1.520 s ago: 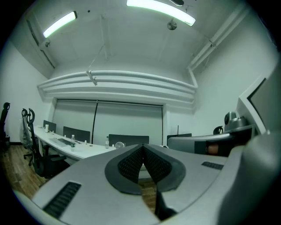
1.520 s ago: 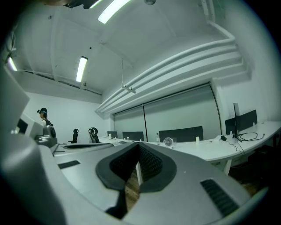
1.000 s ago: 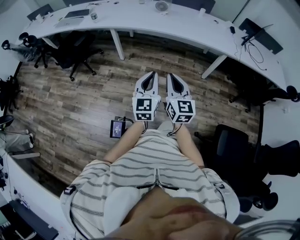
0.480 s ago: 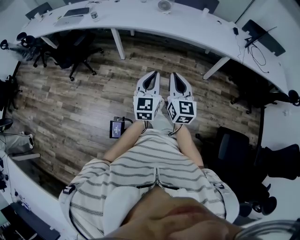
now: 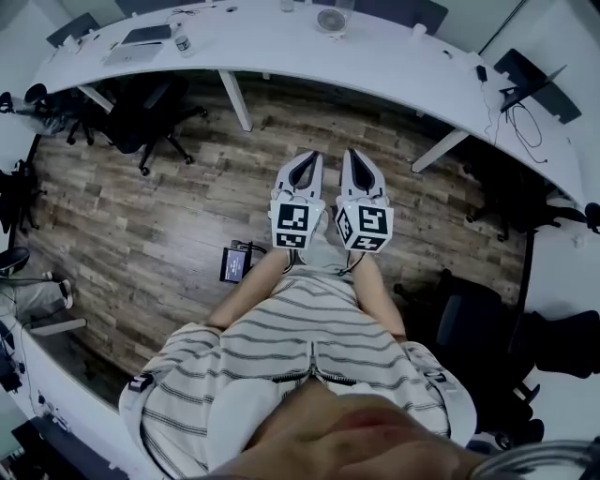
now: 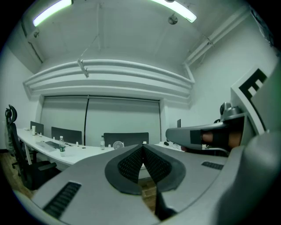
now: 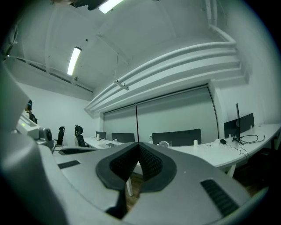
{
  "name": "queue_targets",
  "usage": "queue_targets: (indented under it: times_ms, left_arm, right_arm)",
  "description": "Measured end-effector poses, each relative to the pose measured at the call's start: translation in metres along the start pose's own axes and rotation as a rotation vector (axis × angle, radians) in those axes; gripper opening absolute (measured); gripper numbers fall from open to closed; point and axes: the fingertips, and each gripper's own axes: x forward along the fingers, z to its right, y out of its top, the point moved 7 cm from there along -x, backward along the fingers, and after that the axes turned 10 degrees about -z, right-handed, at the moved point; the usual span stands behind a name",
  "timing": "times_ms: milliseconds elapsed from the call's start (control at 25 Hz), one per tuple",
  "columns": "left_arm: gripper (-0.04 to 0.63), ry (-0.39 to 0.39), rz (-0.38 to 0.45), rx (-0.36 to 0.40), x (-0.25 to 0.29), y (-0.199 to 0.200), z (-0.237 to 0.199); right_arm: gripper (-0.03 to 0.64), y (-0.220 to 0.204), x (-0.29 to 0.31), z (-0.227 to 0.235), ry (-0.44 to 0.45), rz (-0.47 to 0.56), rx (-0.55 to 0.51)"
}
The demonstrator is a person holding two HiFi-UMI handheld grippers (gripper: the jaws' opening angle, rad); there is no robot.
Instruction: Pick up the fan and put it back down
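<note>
A small white fan [image 5: 327, 20] stands on the far side of the long curved white desk [image 5: 394, 58]; it shows small in the left gripper view, the fan [image 6: 117, 145], and in the right gripper view, the fan [image 7: 163, 144]. My left gripper [image 5: 310, 159] and right gripper [image 5: 352, 156] are held side by side over the wooden floor, well short of the desk, both pointing level at it. Both are shut with nothing between the pads. In its own view the left gripper [image 6: 143, 147] has its ribbed pads pressed together, and so does the right gripper [image 7: 138, 145].
Black office chairs [image 5: 141, 110] stand under the desk at left, and more chairs [image 5: 469, 314] at right. A laptop [image 5: 145, 36] and a bottle [image 5: 182, 43] lie on the desk's left part, a monitor with cables [image 5: 525, 80] at right. A small black box [image 5: 233, 262] sits on the floor.
Both grippers and the person have moved forward toward the desk; the desk and fan now sit lower and nearer in the head view. The jaws stayed shut.
</note>
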Motion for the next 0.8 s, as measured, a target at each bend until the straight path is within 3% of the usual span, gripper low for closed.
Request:
queue_targets:
  times_ms: [800]
  left_arm:
    - [0.008, 0.011, 0.014, -0.025, 0.255, 0.082, -0.080]
  right_arm:
    - [0.011, 0.072, 0.227, 0.126, 0.039, 0.007, -0.037]
